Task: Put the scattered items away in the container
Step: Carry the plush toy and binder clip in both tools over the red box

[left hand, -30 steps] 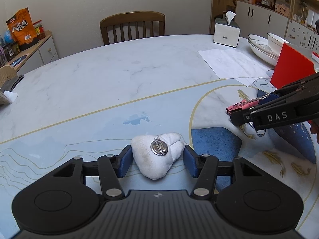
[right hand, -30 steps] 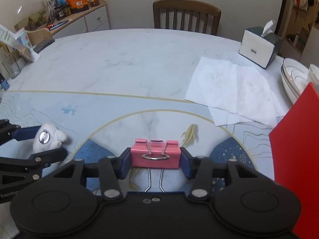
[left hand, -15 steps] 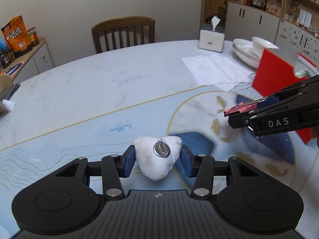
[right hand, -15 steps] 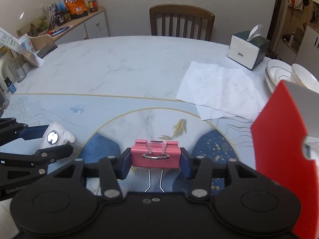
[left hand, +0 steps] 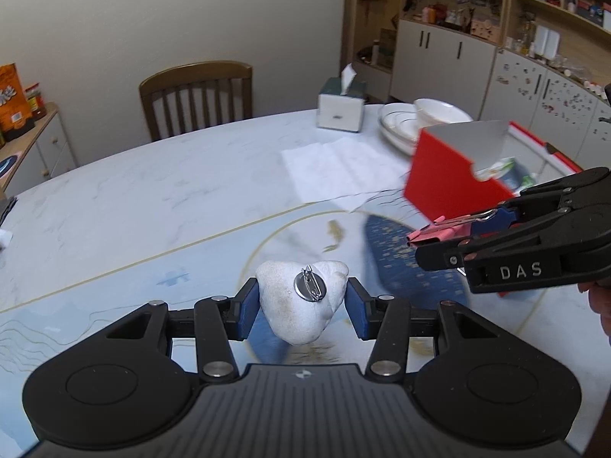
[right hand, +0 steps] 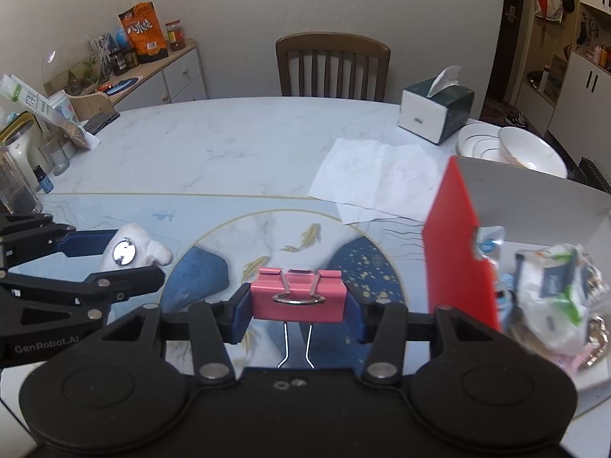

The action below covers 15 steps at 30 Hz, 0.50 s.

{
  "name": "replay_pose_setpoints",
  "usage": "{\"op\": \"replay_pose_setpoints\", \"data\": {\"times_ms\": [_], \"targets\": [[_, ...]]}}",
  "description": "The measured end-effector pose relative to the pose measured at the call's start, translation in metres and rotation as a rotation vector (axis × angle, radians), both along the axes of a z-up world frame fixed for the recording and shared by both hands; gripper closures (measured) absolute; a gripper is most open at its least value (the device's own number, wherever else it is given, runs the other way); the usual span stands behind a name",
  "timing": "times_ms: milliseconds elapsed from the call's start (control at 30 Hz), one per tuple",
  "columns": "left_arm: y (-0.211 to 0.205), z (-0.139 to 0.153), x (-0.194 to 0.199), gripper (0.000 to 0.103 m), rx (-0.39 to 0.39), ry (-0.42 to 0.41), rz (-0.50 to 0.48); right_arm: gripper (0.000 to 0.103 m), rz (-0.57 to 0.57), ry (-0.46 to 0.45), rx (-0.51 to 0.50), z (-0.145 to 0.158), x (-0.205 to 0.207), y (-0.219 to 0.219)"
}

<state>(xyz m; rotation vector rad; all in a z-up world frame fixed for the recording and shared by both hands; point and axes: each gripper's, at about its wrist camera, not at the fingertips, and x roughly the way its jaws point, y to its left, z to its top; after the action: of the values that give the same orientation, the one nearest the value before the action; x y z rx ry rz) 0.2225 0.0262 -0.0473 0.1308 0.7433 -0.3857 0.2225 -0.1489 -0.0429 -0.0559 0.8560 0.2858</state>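
Note:
My left gripper [left hand: 301, 303] is shut on a white plush brooch [left hand: 298, 313] with a round metal pin back, held above the table. My right gripper [right hand: 298, 301] is shut on a pink binder clip [right hand: 298, 299], also in the air. In the left wrist view the right gripper [left hand: 439, 238] with the clip [left hand: 435, 233] sits to the right of the brooch. The red box [right hand: 458, 252] with a white inside stands at the right and holds several wrapped items [right hand: 553, 294]. It also shows in the left wrist view [left hand: 450, 175]. In the right wrist view the left gripper [right hand: 137, 253] holds the brooch [right hand: 131, 252] at the left.
White paper sheets [right hand: 378, 179], a tissue box [right hand: 435, 114] and stacked white bowls and plates [right hand: 511, 149] lie at the back right of the marble table [right hand: 229, 145]. A wooden chair [right hand: 332, 65] stands behind. Glass jars [right hand: 15, 187] and packets stand at the left edge.
Both grippers have risen and moved right toward the red box with their items held. The box's open inside and its contents have come into view.

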Motion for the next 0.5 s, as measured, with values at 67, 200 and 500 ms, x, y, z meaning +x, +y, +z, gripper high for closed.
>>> {"op": "replay_pose_setpoints", "data": {"times_ms": [67, 200, 500], "targets": [[-0.008, 0.006, -0.005, 0.056, -0.006, -0.003, -0.011, 0.055, 0.0, -0.007, 0.005, 0.006, -0.006, -0.008], [-0.024, 0.017, -0.012, 0.056, -0.02, -0.012, -0.03, 0.055, 0.001, -0.026, 0.01, 0.018, -0.019, -0.024], [-0.07, 0.037, -0.024, 0.056, -0.032, -0.035, -0.078, 0.055, -0.012, -0.06, 0.019, 0.037, -0.035, -0.069]]}}
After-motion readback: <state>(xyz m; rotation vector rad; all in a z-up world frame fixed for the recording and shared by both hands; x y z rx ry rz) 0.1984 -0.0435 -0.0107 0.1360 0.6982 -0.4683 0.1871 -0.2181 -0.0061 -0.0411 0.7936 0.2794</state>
